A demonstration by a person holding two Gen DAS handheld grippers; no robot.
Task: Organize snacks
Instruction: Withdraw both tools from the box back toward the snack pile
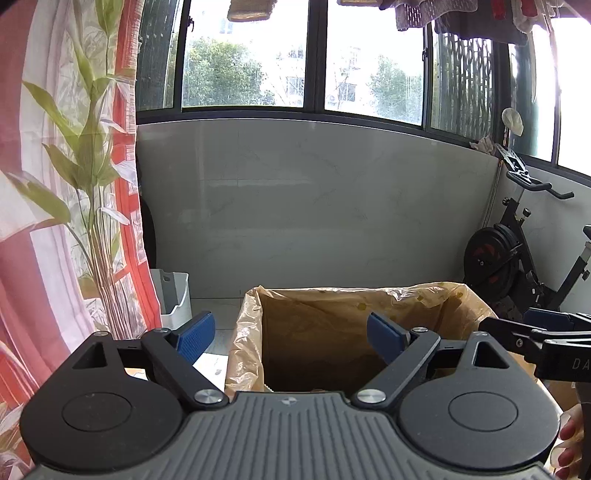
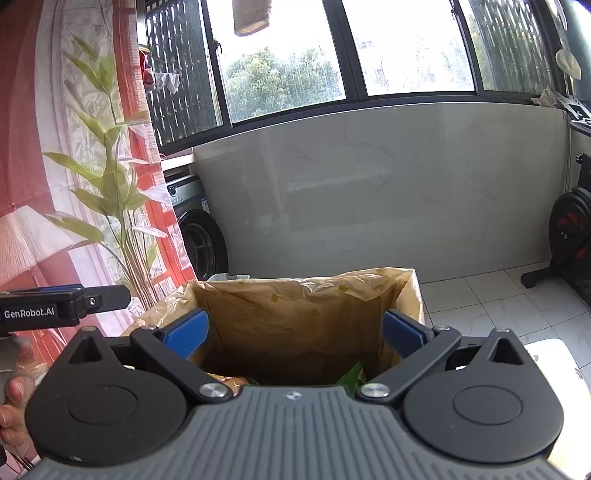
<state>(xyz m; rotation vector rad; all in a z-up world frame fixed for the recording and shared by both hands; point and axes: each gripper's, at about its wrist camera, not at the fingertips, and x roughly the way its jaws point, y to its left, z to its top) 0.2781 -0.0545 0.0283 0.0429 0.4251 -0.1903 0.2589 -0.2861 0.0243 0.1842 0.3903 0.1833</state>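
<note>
Snacks show only by right wrist

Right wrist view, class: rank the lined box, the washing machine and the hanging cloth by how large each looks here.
1. Lined box, though nearness to the camera inflates it.
2. Washing machine, partly hidden by the curtain.
3. Hanging cloth, cut by the top edge.

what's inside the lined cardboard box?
The box holds a yellowish plastic liner. At its near edge in the right wrist view, a green snack packet and a yellowish packet peek out. The gripper body hides the rest of the bottom.
</note>
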